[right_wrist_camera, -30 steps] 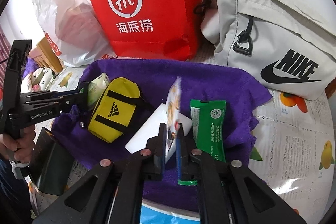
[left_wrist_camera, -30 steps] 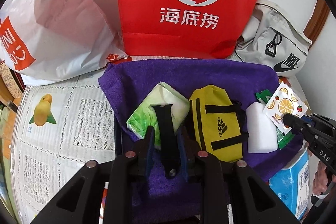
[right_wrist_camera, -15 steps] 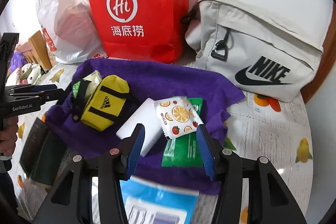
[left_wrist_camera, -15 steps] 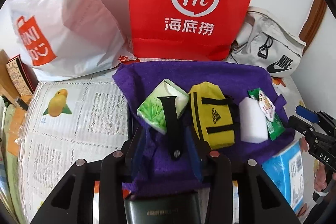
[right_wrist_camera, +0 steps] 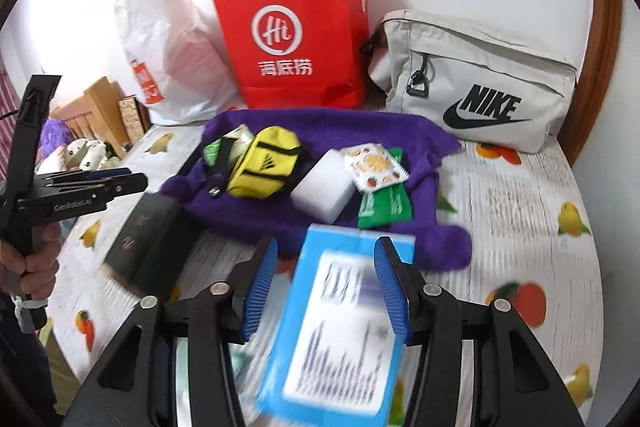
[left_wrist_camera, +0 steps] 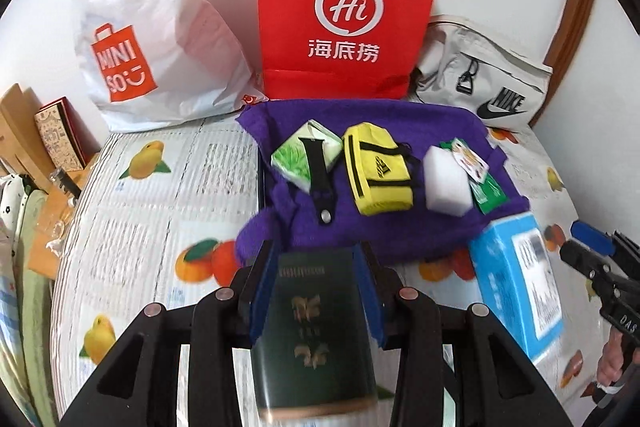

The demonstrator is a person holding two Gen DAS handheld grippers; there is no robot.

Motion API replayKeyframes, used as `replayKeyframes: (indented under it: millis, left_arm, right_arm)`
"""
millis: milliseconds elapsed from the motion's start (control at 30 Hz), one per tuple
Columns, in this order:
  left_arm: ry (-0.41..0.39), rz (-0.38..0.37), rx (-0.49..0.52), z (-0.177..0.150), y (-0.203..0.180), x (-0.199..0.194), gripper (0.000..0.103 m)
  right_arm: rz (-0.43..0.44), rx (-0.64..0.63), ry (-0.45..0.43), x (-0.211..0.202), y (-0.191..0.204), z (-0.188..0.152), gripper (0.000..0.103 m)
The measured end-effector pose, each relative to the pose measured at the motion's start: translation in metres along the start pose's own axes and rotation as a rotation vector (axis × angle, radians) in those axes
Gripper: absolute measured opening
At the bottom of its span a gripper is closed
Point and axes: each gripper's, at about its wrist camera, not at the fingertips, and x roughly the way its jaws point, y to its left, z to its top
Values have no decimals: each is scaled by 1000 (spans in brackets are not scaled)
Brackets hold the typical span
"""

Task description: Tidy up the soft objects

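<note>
The right gripper (right_wrist_camera: 326,287) is wide open over a blue pack (right_wrist_camera: 340,327). Behind it, a purple towel (right_wrist_camera: 320,203) lies on the table (right_wrist_camera: 520,227). On the towel sit a yellow pouch (right_wrist_camera: 264,163), a white sponge (right_wrist_camera: 326,183) and a fruit packet (right_wrist_camera: 374,165). A red bag (right_wrist_camera: 292,31) stands at the back.

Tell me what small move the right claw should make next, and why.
Probably lower the right claw onto the blue pack and close on it. Its jaws stand open and empty on either side of the pack, which lies off the purple towel, where the yellow pouch and white sponge already sit.
</note>
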Motion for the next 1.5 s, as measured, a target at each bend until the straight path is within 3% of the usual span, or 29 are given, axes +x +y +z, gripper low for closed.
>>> replayKeyframes:
  millis: [167,333,633,1067,1200,1233,1267,1500]
  left_arm:
    - [-18,-18,7,-21,-5,-23,37]
    - [-22,-33,-1,-47,-7,-39,37]
    - [12,-62,-17,-92,-3,-41,38]
    - [95,-96,-55,-149,7,-21,44]
    - [101,-116,-36,-155,2,-19,47]
    - [105,-118,-26,-158,-1,-18,48]
    - [108,-122,-18,-159,-3,-17,48]
    - [146,-156,67,-176,-26,-4,48]
  right_arm:
    - [9,-14,-19,-34,17,-29,49]
    - [26,-35,-13,-53,34,-59,40]
    - [67,-15,61,-42,49,-110,39]
    - [78,16,153,4,55,-138,39]
    - [36,-10,145,12,59,-140,39]
    - [32,-7,152,15,59,-141,34]
    - [34,2,151,16,58,-142,22]
    - [42,18,76,-7,49,-141,22]
